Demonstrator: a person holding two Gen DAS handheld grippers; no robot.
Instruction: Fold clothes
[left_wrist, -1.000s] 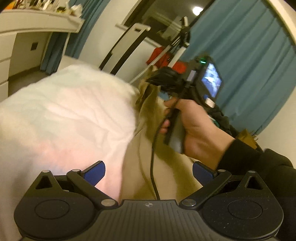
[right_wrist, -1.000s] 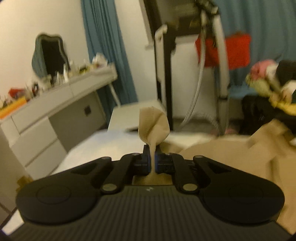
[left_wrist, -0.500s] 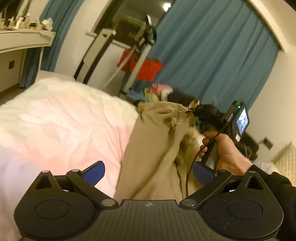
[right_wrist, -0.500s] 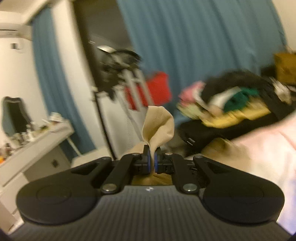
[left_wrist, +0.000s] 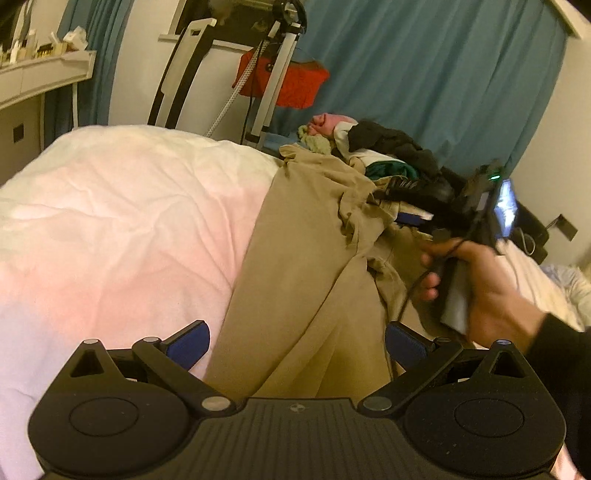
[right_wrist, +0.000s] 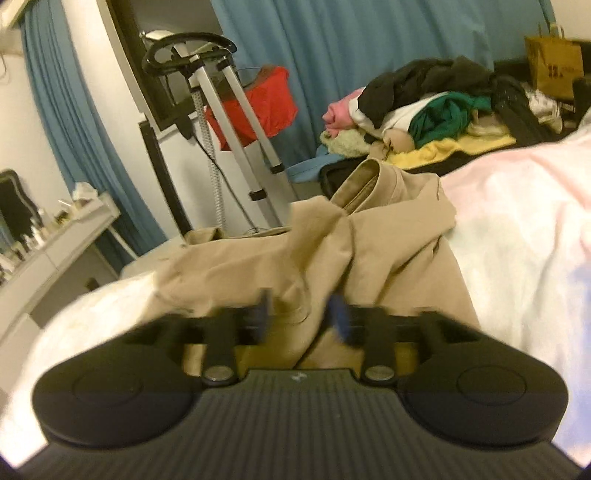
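Since half a second ago, when its blue pads pinched a peak of tan cloth, the right hand-held gripper (right_wrist: 301, 319) has just been opening its jaws; they now stand apart and blurred, with a loose ridge of the fabric lying between them but not pressed by either pad. Across that same stretch both wrist views have swung, so the far pile of mixed clothes (right_wrist: 424, 107) now sits to the right of centre in the right wrist view.

Crumpled tan cotton trousers (left_wrist: 314, 258) lie spread on the pale pink and white quilted bed (left_wrist: 122, 221), running from the near edge toward the far side; the waistband end (right_wrist: 369, 184) rests at the far edge of the bed, near the pile; folds bunch up along the middle of the garment.

From the left wrist view the left hand-held gripper (left_wrist: 297, 345) hangs with jaws wide open and nothing between them, the trousers lying beneath; to the right, the person's right hand (left_wrist: 476, 288) in a dark sleeve grips the handle of the other tool.

Beyond the bed stand a grey metal frame with a red cloth (left_wrist: 291, 81) hung on it and long blue curtains (left_wrist: 424, 74); a white dresser (right_wrist: 55, 251) stands at the left.
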